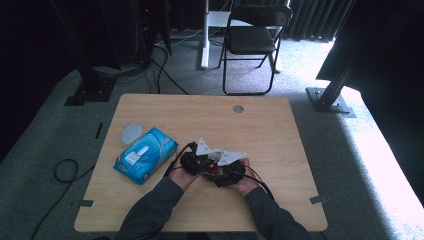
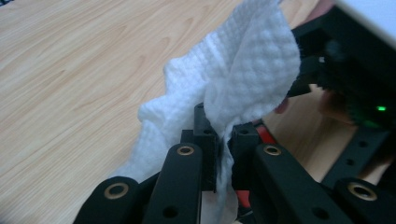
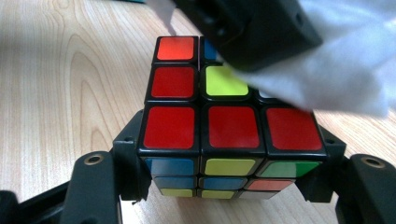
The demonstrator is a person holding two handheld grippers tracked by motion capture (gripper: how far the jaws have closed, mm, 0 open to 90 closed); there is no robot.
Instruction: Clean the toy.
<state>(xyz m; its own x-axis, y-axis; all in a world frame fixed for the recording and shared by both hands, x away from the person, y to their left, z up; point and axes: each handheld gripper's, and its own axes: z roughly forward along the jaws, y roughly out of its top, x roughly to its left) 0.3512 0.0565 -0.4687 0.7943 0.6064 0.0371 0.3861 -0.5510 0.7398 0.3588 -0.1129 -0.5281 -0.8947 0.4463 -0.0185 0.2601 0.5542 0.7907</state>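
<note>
The left gripper [image 2: 223, 140] has its jaws closed on a white wipe [image 2: 233, 79]. The wipe is a soft, embossed sheet with a dimpled texture; it is crumpled, rises in loose folds above the jaw tips and hangs down between the jaws. The jaws are black, rigid bars with brass-coloured fasteners.

The right gripper [image 3: 231, 182] has its jaws set apart by the width of a puzzle cube [image 3: 219, 126] and closed against two opposite sides of it. The cube is hard plastic, a three-by-three grid of glossy square stickers on a black body. Its upper face shows mostly red squares with one yellow-green square; the face toward the jaw bases shows blue, yellow and green squares. The wipe [image 3: 345, 70] and the black body of the left gripper [image 3: 247, 28] lie over the far corner of the cube's upper face, beyond the right jaws.

In the high view both hands meet near the middle of the desk [image 1: 280, 135], forearms in dark sleeves, left gripper [image 1: 197, 157] and right gripper [image 1: 227, 170] just beside each other. A blue soft-pack of wipes [image 1: 145, 154] lies on the desk well apart from the left jaws, with a round translucent lid [image 1: 131, 133] just beyond it.
</note>
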